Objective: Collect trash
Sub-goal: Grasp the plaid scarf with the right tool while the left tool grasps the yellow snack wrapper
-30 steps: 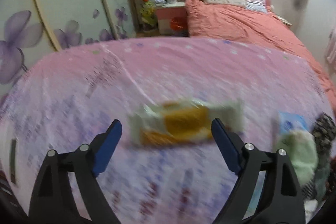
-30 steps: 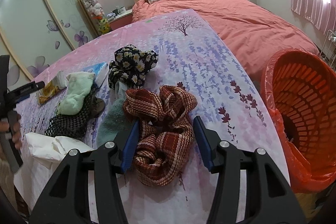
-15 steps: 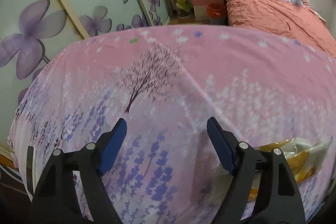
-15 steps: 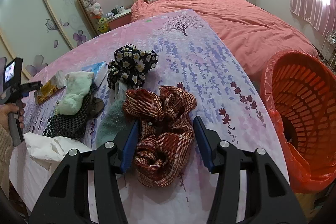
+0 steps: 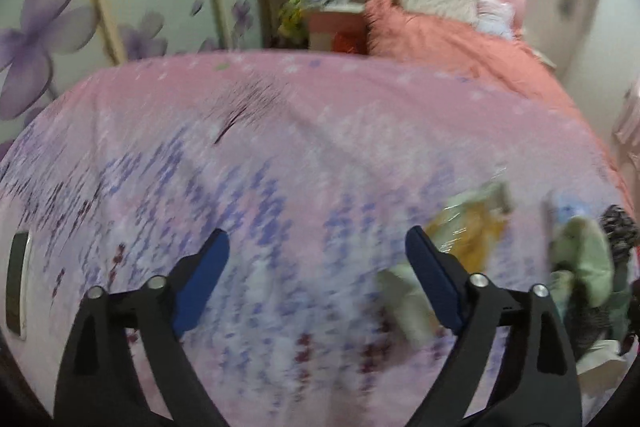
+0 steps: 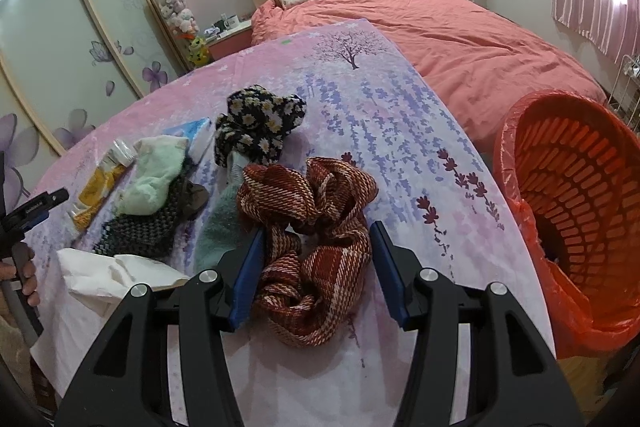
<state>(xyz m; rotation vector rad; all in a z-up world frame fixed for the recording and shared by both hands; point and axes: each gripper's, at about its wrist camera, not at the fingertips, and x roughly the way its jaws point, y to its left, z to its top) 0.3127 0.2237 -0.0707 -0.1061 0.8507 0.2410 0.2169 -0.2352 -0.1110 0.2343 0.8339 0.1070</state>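
Clutter sits spread across the pink floral sheet (image 6: 400, 131), and the yellow snack wrapper (image 6: 98, 187), the clearest piece of trash, is our landmark. From the right wrist view it lies flat near the sheet's left edge, one end clear and crinkled, the other end yellow. Just right of the wrapper, touching it, is a mint green sock (image 6: 154, 179), partly on top of a dark knit cloth (image 6: 140, 231). Behind the sock lies a blue tissue pack (image 6: 192, 133), and beyond that a black daisy-print cloth (image 6: 256, 123). Below the wrapper, toward the near edge, there is crumpled white paper (image 6: 108, 271). Well to the wrapper's right is a red plaid scarf (image 6: 316, 227), bunched in a heap, and the right gripper (image 6: 318, 267) hangs over it with jaws spread wide, a blue pad on either side of the scarf's near end, nothing pinched. Far right of everything, off the sheet, stands the orange basket (image 6: 580, 187) lined with a red bag.

Over to the left gripper (image 5: 318, 267): the picture is heavily blurred, jaws wide apart and empty over bare sheet. The wrapper (image 5: 472, 227) shows just beyond its right finger, off to the right rather than between the fingers. The coral bed (image 6: 460, 35) fills the background.
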